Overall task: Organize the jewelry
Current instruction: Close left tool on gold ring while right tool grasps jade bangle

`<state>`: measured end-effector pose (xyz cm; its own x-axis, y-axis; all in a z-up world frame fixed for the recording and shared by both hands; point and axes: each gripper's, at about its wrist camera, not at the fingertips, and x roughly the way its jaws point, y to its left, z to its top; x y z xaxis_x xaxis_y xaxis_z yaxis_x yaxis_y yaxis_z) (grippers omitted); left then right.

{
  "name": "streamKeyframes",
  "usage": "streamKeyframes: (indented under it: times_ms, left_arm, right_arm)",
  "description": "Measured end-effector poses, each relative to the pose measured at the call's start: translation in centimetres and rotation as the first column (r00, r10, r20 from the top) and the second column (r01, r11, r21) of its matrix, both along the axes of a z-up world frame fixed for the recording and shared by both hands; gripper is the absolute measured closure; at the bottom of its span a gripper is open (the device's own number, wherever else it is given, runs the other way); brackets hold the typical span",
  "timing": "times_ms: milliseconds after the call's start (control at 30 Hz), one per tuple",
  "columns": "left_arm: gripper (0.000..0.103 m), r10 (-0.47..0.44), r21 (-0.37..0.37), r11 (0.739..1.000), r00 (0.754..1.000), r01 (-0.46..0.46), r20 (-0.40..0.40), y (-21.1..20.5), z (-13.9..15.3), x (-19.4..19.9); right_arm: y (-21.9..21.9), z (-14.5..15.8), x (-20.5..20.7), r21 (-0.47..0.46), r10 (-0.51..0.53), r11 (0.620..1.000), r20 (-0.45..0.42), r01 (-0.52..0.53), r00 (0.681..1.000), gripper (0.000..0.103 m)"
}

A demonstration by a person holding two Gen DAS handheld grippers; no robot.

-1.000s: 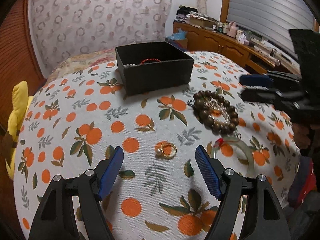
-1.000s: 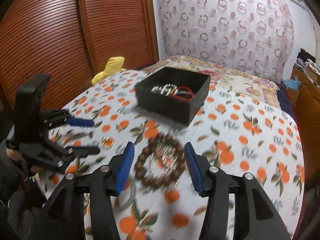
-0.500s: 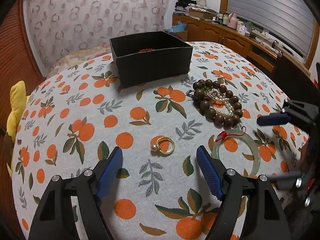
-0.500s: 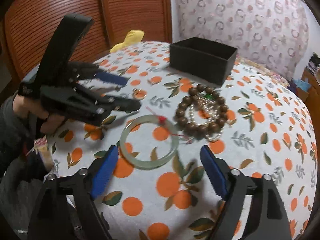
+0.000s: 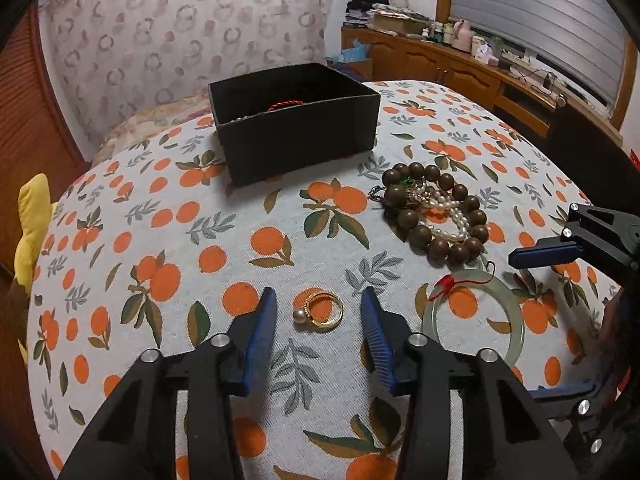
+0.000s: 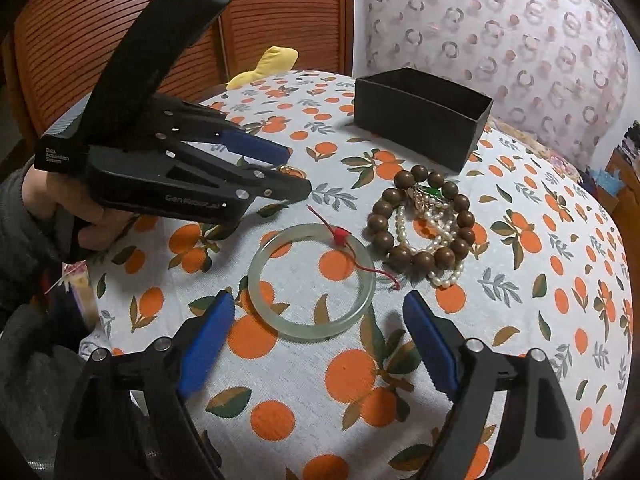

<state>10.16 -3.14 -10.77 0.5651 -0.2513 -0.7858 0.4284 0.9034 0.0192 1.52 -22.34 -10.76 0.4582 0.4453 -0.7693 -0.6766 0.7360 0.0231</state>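
The round table [image 5: 120, 264] wears a cloth with oranges on it, and the black box [image 5: 296, 120] sits toward its far edge, with a red cord peeking over the rim. Nearer the middle lies the brown bead bracelet [image 6: 420, 220] with pearls piled inside it. Closer to the near edge rests the pale green bangle [image 6: 312, 280], flat, with a red string on it. The right gripper [image 6: 316, 344] hangs over the bangle's near side, jaws wide apart and holding nothing. The left gripper [image 5: 318, 320] has just been closing its jaws around the little gold ring [image 5: 322, 312], but the blue pads are not touching it. I think the ring comes first: go low to the cloth, squeeze slowly, keep the pearl from slipping, then carry it to the box
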Motion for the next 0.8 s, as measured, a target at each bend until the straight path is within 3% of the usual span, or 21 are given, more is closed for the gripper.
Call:
streamKeyframes:
  times_ms: [67, 600, 700, 800]
  left_arm:
    - [0.079, 0.011, 0.0, 1.0, 1.0, -0.011, 0.0, 0.1, 0.1, 0.0]
    - [0.079, 0.067, -0.053, 0.997, 0.995, -0.063, 0.071, 1.3, 2.1, -1.4]
    - [0.079, 0.077, -0.066, 0.995, 0.993, -0.071, 0.086, 1.6, 2.7, -1.4]
    - [0.079, 0.084, -0.073, 0.994, 0.992, -0.077, 0.093, 1.8, 3.1, -1.3]
  right_arm:
    - [0.2, -0.1, 0.1, -0.009, 0.002, 1.0, -0.002, -0.002, 1.0, 0.015]
    - [1.6, -0.5, 1.5, -0.048, 0.011, 0.999, -0.024, -0.012, 1.0, 0.016]
    - [1.7, -0.3, 1.5, -0.042, 0.021, 0.999, -0.019, -0.022, 1.0, 0.029]
    - [1.9, -0.3, 1.5, -0.049, 0.035, 0.998, -0.02, -0.036, 0.999, 0.029]
